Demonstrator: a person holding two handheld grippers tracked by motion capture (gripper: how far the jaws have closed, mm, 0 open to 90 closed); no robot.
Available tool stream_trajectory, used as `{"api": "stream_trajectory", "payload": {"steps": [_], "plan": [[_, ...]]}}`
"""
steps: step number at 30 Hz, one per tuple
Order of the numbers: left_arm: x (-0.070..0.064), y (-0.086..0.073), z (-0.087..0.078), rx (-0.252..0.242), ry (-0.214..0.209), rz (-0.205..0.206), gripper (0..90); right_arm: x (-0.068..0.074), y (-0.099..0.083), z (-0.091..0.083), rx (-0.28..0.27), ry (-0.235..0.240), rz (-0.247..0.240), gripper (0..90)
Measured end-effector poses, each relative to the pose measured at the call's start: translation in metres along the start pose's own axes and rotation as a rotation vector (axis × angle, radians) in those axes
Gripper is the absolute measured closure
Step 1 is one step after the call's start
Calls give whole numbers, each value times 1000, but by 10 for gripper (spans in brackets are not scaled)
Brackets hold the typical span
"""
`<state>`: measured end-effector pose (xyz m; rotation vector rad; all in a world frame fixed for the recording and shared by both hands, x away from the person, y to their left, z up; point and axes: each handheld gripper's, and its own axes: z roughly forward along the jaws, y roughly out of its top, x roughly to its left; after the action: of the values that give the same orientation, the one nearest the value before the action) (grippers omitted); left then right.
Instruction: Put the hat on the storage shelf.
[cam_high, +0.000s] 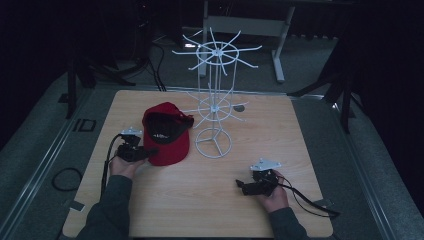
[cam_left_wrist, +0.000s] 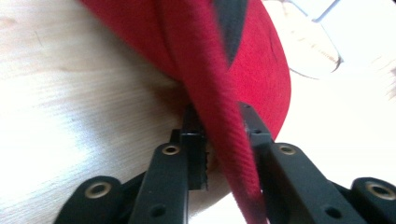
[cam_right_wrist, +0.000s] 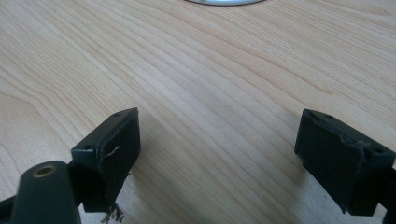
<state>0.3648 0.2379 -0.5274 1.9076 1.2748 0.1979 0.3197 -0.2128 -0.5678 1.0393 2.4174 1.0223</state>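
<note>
A red cap (cam_high: 167, 146) lies upside down on the wooden table (cam_high: 200, 200), left of centre, its dark inside facing up. My left gripper (cam_high: 149, 151) reaches in from the cap's left side and is shut on the edge of the cap. In the left gripper view the red fabric (cam_left_wrist: 261, 70) runs between the two black jaws of the left gripper (cam_left_wrist: 223, 119). My right gripper (cam_high: 241, 186) rests low over the table at the front right, held in a hand. It is open, and bare wood shows across the wide gap of the right gripper (cam_right_wrist: 219, 144).
A white wire rack (cam_high: 216, 52) with radiating hooks stands on a round base just right of the cap. Part of that base (cam_right_wrist: 224, 1) shows ahead of the right gripper. Dark floor, cables and table legs surround the table.
</note>
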Motion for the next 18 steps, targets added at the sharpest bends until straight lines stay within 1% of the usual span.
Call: {"api": "stream_trajectory", "payload": {"steps": [1, 2, 3, 4, 5, 6, 7, 8, 13, 18], "plan": [[-1, 0, -3, -16, -5, -4, 805, 0, 0, 0, -1, 0, 0, 140], [-1, 0, -3, -16, -5, -4, 827, 0, 0, 0, -1, 0, 0, 140], [-1, 1, -5, -35, -16, -16, 827, 0, 0, 0, -1, 0, 0, 140], [-1, 1, -8, -56, -26, -29, 851, 0, 0, 0, 0, -1, 0, 140], [-3, 1, -10, -61, -18, -17, 860, 0, 0, 0, 0, -1, 0, 140], [-9, 2, -12, -65, 0, 6, 861, 0, 0, 0, -1, 0, 0, 140], [-9, 2, -12, -65, 0, 6, 861, 0, 0, 0, -1, 0, 0, 140], [-11, 3, -13, -67, 15, 18, 861, 0, 0, 0, 0, -1, -1, 140], [-14, 2, -15, -95, 47, 36, 861, 0, 0, 0, -1, 0, -2, 140], [-16, 3, -20, -132, 53, 42, 861, 0, 0, 0, -1, -1, -2, 140]]}}
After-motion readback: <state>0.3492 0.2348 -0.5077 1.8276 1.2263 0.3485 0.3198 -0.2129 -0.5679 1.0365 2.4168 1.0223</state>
